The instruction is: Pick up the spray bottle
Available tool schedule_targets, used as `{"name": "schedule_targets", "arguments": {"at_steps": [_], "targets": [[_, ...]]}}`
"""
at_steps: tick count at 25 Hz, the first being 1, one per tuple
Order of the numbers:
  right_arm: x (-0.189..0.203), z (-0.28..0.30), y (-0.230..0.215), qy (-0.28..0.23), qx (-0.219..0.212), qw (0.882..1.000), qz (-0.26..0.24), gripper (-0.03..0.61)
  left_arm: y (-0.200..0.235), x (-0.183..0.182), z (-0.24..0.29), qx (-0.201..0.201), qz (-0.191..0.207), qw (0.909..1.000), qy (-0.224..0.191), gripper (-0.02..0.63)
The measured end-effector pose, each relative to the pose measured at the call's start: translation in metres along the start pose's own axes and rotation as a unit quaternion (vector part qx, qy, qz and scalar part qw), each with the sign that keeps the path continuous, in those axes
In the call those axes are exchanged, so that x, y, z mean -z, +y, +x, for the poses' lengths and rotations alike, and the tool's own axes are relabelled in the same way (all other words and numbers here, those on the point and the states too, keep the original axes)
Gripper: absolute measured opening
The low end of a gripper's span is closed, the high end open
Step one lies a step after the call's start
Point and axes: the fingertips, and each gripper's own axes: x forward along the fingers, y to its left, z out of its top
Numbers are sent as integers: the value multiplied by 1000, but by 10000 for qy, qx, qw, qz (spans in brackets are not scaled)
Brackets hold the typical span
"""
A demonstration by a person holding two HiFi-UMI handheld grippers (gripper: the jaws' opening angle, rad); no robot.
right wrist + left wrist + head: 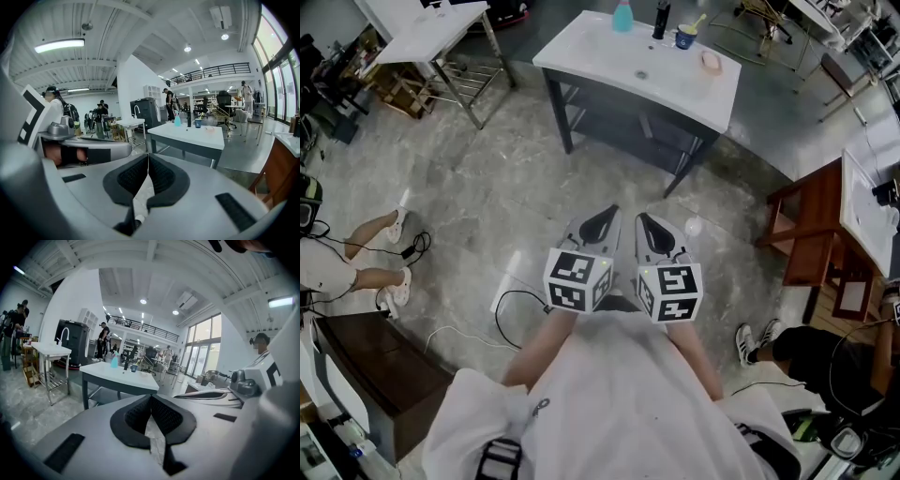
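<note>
Your left claw (607,217) and right claw (645,221) are both closed with nothing in them; spray bottle (622,16) stands at the bench (600,58) far edge, well apart from both

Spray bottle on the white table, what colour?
The spray bottle is pale turquoise blue, clearest in the head view.

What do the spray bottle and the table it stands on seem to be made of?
Spray bottle: probably plastic, tinted teal and slightly translucent, though it is too small in view to be sure. Table top: a smooth, matte white slab, perhaps laminate or a stone-like composite. Table frame: dark, thin straight legs, most likely painted metal.
</note>
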Motion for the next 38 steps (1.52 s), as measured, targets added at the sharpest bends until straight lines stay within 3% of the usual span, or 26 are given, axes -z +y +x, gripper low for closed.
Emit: {"name": "schedule_targets", "arguments": {"at_steps": [9, 18, 38], "targets": [[-3, 21, -4, 36, 27, 10000, -19, 26, 10, 1, 18, 208, 32, 9997, 99, 26], [-23, 56, -11, 33, -21, 10000, 79, 28, 38, -22, 44, 275, -32, 9996, 75, 26], [-71, 173, -47, 18, 164, 9997, 195, 28, 132, -72, 130, 311, -121, 9993, 164, 26]]}}
